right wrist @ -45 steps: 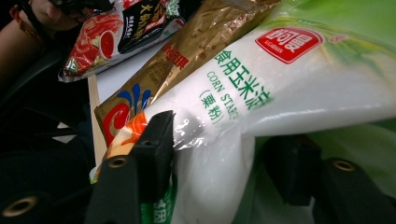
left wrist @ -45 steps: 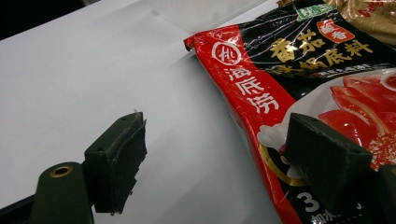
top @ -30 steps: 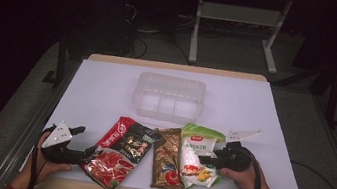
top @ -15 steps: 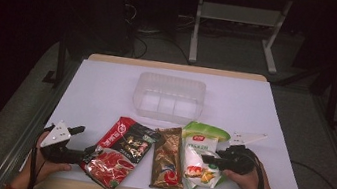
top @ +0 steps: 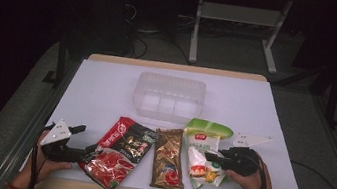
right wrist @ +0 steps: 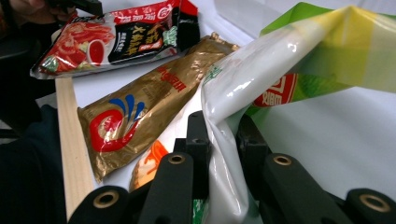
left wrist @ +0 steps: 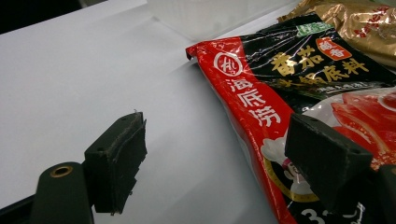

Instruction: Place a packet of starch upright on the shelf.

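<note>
Three snack packets lie side by side near the table's front edge. A red and black packet [top: 120,150] [left wrist: 289,79] is at the left, and my left gripper [top: 91,150] [left wrist: 215,154] stands open at its left edge, one pad [left wrist: 322,158] over the packet and the other [left wrist: 119,154] over bare table. In the middle lies a gold-brown packet [top: 169,158] [right wrist: 140,107]. At the right, my right gripper [top: 208,156] [right wrist: 219,126] is shut on the side of a green and white packet [top: 201,147] [right wrist: 280,60], whose film bends upward between the jaws.
A clear plastic container [top: 168,97] with compartments stands behind the packets at the table's middle. The white table top [top: 106,90] has a wooden front edge [right wrist: 70,154]. Beyond the table the floor is dark, with a metal frame and cables.
My right gripper has shifted slightly to the right with the green and white packet's side pinched. The left gripper and the other packets have stayed put.
</note>
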`<state>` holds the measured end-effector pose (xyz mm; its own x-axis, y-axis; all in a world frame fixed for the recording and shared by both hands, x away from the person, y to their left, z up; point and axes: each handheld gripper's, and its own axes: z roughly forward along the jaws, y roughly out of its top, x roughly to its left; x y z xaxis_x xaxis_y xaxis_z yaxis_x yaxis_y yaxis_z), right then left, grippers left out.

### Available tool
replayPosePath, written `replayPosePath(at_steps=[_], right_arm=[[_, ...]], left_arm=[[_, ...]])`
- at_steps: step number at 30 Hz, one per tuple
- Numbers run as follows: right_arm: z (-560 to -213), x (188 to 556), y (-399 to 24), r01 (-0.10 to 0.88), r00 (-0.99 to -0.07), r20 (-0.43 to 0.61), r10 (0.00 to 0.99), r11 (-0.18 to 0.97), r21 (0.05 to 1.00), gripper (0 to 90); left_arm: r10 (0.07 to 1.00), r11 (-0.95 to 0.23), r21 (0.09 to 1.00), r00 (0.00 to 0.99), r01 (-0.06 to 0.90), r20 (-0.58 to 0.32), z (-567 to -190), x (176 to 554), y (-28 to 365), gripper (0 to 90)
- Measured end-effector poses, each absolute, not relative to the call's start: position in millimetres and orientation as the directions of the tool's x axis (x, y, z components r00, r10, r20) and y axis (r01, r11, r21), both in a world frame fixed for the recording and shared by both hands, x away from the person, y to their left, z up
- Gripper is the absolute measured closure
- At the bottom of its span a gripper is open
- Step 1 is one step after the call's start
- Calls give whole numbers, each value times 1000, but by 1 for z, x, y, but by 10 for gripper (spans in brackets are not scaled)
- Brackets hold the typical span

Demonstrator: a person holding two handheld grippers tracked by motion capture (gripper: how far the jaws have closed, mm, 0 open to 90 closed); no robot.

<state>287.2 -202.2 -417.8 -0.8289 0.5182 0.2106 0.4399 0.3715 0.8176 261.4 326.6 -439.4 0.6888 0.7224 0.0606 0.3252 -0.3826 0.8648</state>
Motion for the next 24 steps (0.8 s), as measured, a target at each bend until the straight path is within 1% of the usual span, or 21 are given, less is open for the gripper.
replayPosePath(at_steps=[13,15,24], right_arm=[[-410,285,-203,407,-816,166,554,346,845,787],[-408,284,-203,389,-810,141,569,341,856,787],[-402,283,-202,355,-788,96,608,321,878,787]], left_arm=[[717,-374,865,696,334,41,-440,262,327,203],[716,-372,865,697,336,38,-440,262,327,203],[714,-369,865,700,339,31,-440,262,327,203]])
